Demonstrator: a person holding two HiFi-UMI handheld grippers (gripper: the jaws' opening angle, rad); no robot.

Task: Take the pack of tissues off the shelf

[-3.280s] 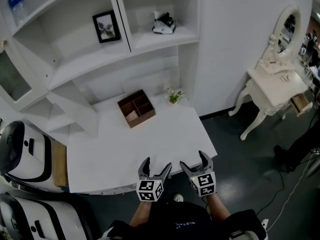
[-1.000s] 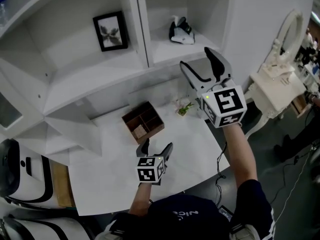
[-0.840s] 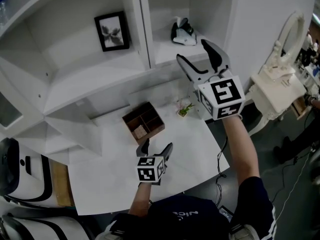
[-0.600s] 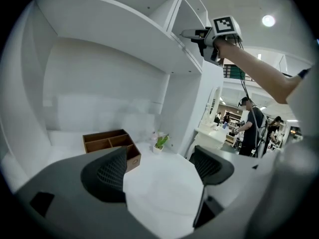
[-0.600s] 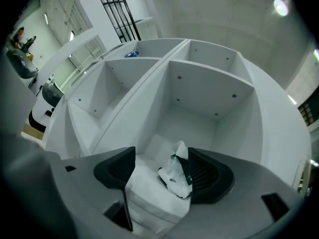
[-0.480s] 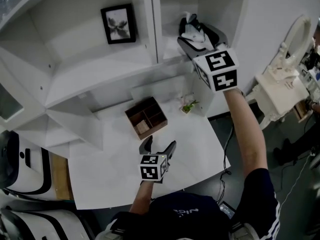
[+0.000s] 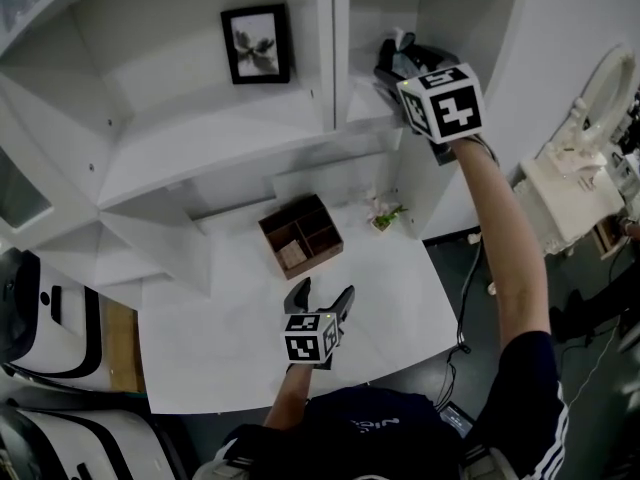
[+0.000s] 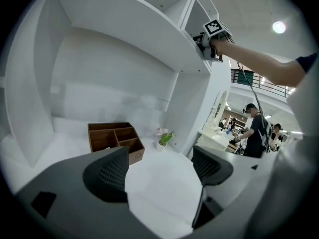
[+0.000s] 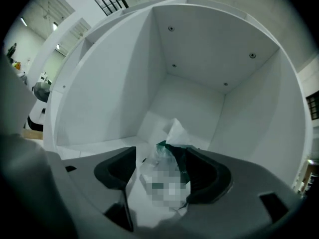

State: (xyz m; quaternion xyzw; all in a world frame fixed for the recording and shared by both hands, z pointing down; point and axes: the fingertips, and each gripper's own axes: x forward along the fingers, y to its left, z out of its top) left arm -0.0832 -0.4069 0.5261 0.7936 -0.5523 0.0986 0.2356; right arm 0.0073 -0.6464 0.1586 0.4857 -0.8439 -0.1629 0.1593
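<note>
Your right gripper [image 9: 159, 153]: jaws apart, straddling pack of tissues [image 9: 155, 169] on upper right shelf [image 9: 94, 146], not clamped. Pack dead ahead, hugging right jaw. Left gripper [image 7: 318, 304]: jaws apart, empty, low over bench [image 7: 220, 333].

Bright overhead light, dark fisheye corners, close foreground blurred
</note>
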